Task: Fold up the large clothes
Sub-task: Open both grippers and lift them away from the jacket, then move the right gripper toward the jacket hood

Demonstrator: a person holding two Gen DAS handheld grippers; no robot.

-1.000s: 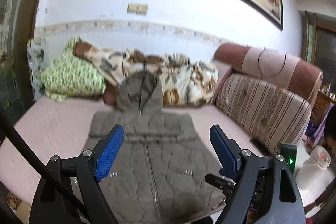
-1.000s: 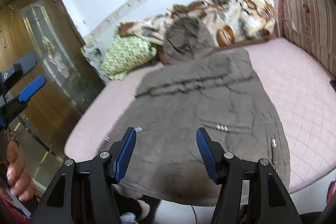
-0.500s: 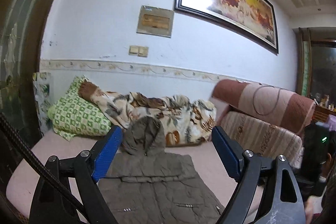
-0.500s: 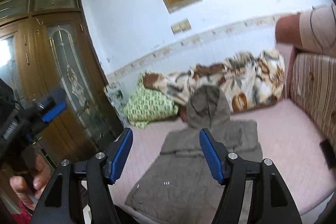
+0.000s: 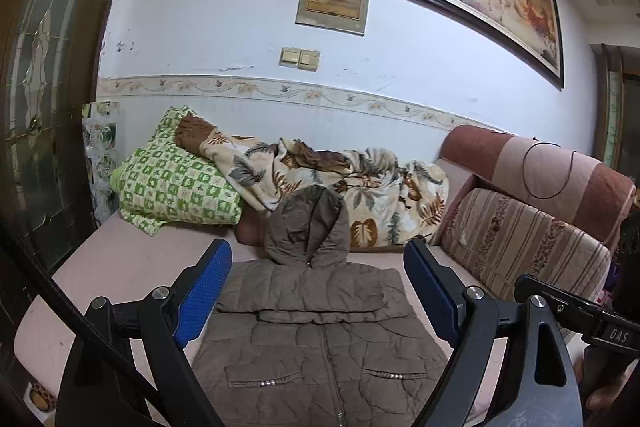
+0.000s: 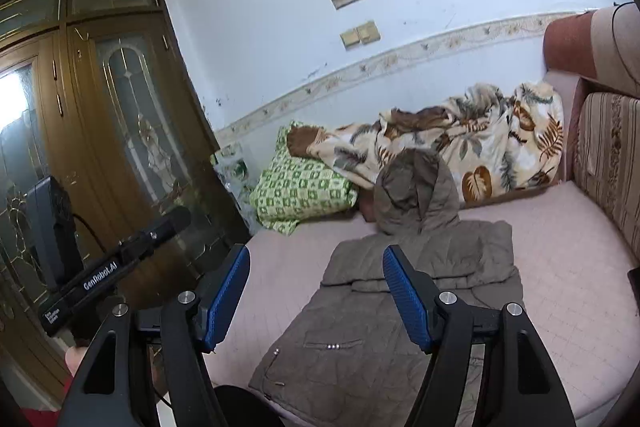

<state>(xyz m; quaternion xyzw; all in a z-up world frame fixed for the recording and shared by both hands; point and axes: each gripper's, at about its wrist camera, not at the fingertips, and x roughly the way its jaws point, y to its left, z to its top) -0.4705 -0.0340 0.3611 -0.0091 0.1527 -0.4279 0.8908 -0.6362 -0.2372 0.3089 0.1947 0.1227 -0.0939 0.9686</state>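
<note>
The quilted brown hooded jacket [image 5: 320, 339] lies flat, front up and zipped, on the pink sofa seat [image 5: 132, 267], hem toward us at 6 o'clock and hood [image 5: 306, 227] at 12 o'clock, its tip propped against the bedding behind. The sleeves appear already folded across the chest as a padded band below the hood; we cannot tell how neatly they sit. We judge the garment light but bulky: puffy fill, soft, no stiffness of its own, so it should sag from any single pinch and spring back out of a crease unless pressed. The shell looks smooth and probably a little slippery, so a grip on one thin layer may slide. We would rather take hold at the hem corners, at about 5 and 7 o'clock of the jacket, or on the hood's edge, biting shell and fill together. Zipper and the small studs at the pockets [image 5: 394, 375] are hard spots best left outside the pads. The left gripper [image 5: 316, 287] is spread wide with nothing between its pads, hovering above the jacket. The right gripper [image 6: 316, 291] is likewise spread and empty, above the jacket's left side. At 10 o'clock sits a green checked pillow [image 5: 172, 187], at 12 to 1 o'clock a leaf-print blanket [image 5: 360, 179], at 3 o'clock a striped cushion [image 5: 528, 243].
</note>
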